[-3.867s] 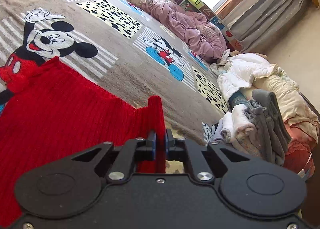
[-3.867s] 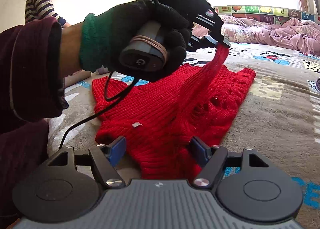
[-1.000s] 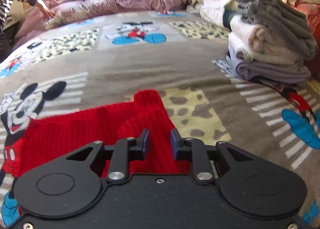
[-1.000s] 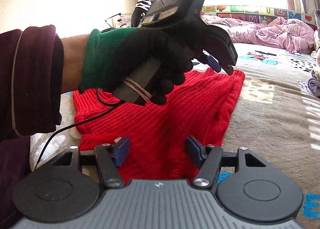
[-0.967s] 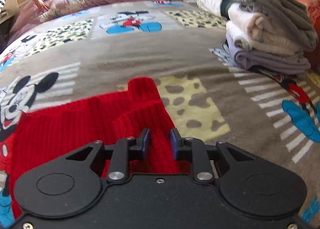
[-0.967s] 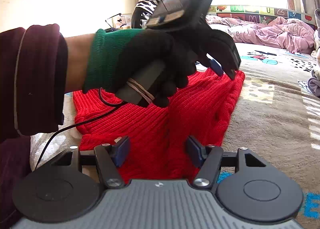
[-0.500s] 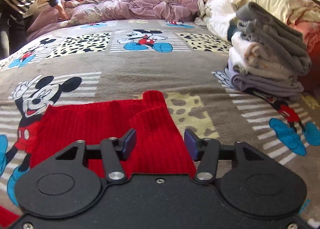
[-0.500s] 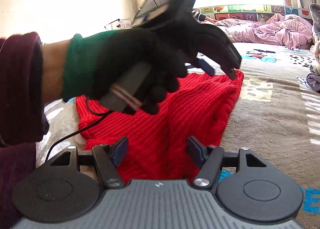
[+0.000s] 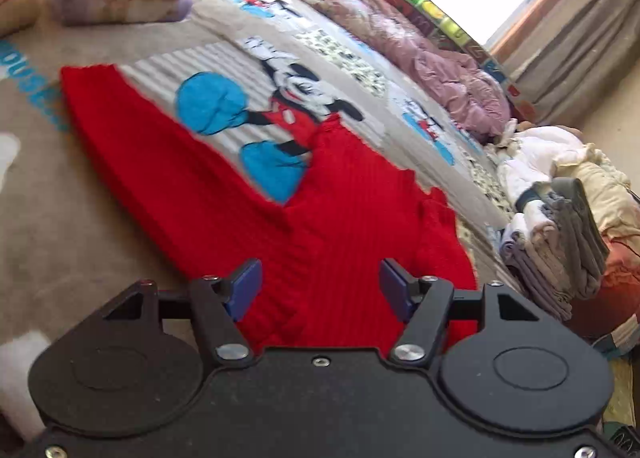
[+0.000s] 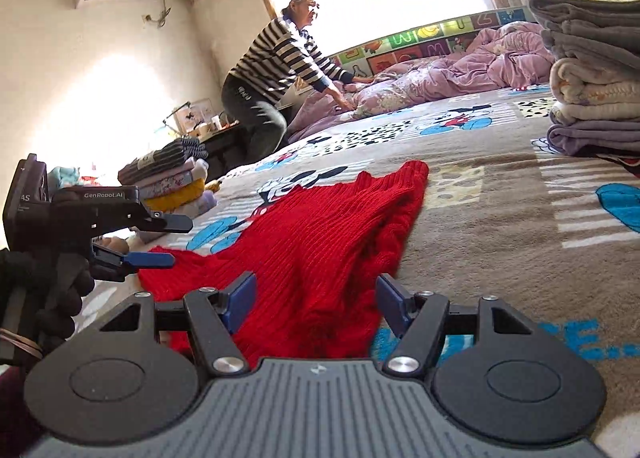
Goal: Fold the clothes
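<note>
A red knit sweater (image 9: 340, 217) lies flat on the Mickey Mouse blanket (image 9: 100, 217), one sleeve (image 9: 132, 129) stretched out to the left and the other folded over the body. My left gripper (image 9: 320, 290) is open and empty just above its near edge. In the right wrist view the sweater (image 10: 320, 234) lies straight ahead. My right gripper (image 10: 316, 298) is open and empty over its near hem. The left gripper (image 10: 156, 238) also shows there, at the left, held open above the sleeve.
A stack of folded clothes (image 10: 592, 89) stands at the right on the bed, another stack (image 10: 172, 181) at the far left. A crumpled purple quilt (image 10: 460, 73) lies at the back. A person in a striped top (image 10: 276, 73) leans over the bed's far side.
The left gripper let go of the folded sleeve, opened wide and swung left and back, now over the sweater's left side. The right gripper stayed open in place.
</note>
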Tool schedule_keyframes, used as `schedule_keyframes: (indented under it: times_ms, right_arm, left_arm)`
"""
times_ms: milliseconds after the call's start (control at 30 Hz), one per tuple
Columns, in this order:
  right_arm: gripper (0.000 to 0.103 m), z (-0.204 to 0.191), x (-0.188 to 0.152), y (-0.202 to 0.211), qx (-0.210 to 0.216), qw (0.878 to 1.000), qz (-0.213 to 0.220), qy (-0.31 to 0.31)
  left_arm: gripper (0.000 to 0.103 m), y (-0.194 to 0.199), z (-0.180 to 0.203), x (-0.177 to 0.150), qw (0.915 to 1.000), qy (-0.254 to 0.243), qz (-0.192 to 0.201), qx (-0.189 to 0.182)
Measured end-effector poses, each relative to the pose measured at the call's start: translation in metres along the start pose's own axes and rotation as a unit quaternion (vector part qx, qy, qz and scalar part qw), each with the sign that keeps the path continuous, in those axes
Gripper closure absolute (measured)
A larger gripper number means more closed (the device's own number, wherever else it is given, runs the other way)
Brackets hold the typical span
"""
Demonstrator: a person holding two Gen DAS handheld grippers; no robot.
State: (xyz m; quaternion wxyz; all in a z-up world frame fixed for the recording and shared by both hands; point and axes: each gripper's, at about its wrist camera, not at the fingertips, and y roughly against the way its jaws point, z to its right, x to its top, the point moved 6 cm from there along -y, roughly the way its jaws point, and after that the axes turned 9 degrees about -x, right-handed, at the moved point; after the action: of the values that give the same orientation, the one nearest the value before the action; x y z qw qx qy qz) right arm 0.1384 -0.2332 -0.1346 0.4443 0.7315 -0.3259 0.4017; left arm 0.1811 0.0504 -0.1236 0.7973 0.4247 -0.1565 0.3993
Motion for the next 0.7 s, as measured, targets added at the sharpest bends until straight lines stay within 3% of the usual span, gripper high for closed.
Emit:
schedule_keyframes:
  times_ms: [33, 133, 233, 433, 567, 700]
  right_arm:
    - [0.037, -0.007, -0.004, 0.001, 0.000, 1.000, -0.008, 0.016]
    - [0.036, -0.028, -0.019, 0.000, -0.018, 0.997, -0.044, 0.063]
    - [0.033, -0.041, -0.033, 0.004, -0.053, 0.991, -0.073, 0.100]
    - [0.028, -0.040, -0.046, 0.016, -0.090, 0.986, -0.105, 0.092]
    - [0.022, -0.039, -0.056, 0.024, -0.115, 0.982, -0.124, 0.089]
    - [0.009, -0.042, -0.066, 0.024, -0.125, 0.979, -0.144, 0.077]
  left_arm:
    - [0.038, 0.007, -0.012, -0.004, 0.9997, 0.018, -0.004, 0.016]
    - [0.035, 0.022, -0.037, -0.007, 0.9976, 0.009, -0.026, 0.063]
    - [0.029, 0.025, -0.038, -0.012, 0.9965, -0.020, -0.057, 0.058]
    - [0.016, 0.028, -0.039, -0.032, 0.9906, -0.082, -0.096, 0.052]
    - [0.008, 0.029, -0.029, -0.051, 0.9776, -0.158, -0.120, 0.071]
    - [0.000, 0.030, -0.021, -0.076, 0.9624, -0.221, -0.134, 0.083]
